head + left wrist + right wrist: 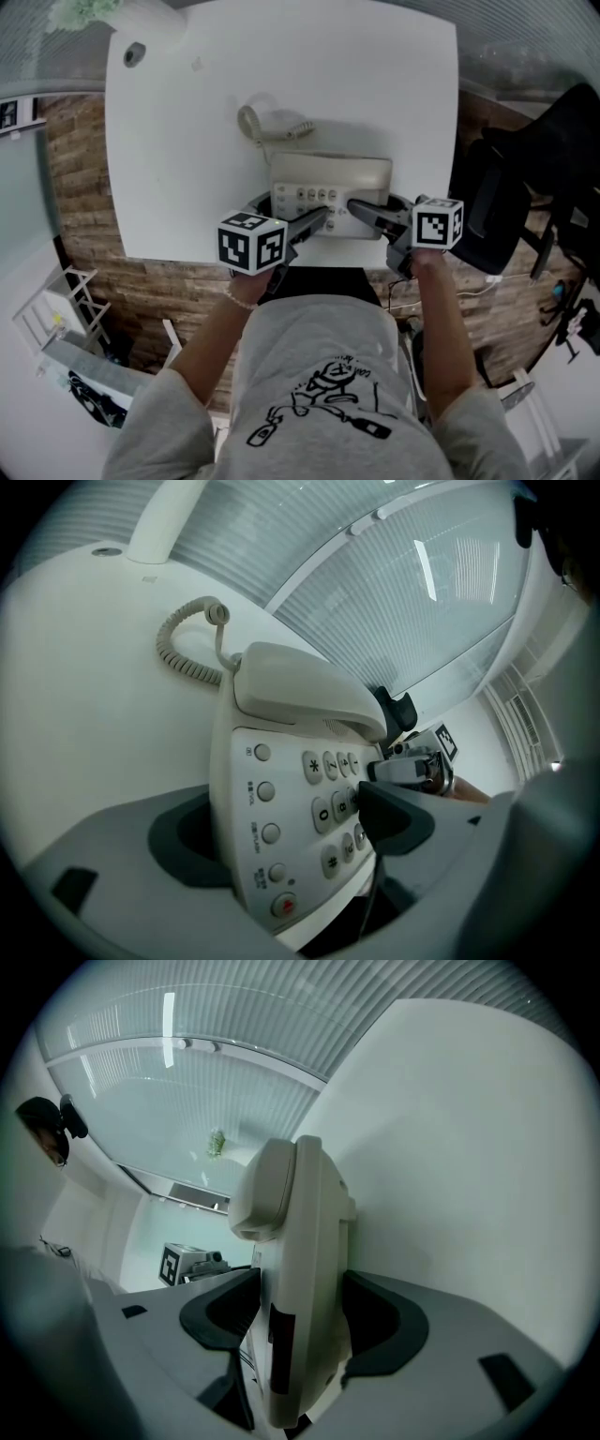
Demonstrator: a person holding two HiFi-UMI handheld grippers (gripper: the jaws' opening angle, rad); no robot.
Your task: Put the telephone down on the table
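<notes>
At the near edge of the white table (187,141), the telephone (328,183) sits between both tools, keypad end toward the person, handset (300,691) in its cradle at the far end. Left tool (319,217) is clamped on the telephone body: left gripper view shows one dark pad pressed on the keypad face and the other under the base, with the number keys and a red button right beside the pad. Right tool (361,208) is also pinching the body: right gripper view has the telephone (300,1288) edge-on and tight between both pads, table (469,1147) close along its underside. Can't tell whether the base is touching the tabletop or just above it. Coiled cord (258,124) lies looped on the table past the handset, one end running into it. Marker cubes of both tools are over the table edge, close on either side of the telephone's near end. Small round hole (134,53) in the table's far left corner. Black office chair (525,187) stands right of the table on the brick-pattern floor (84,187).
</notes>
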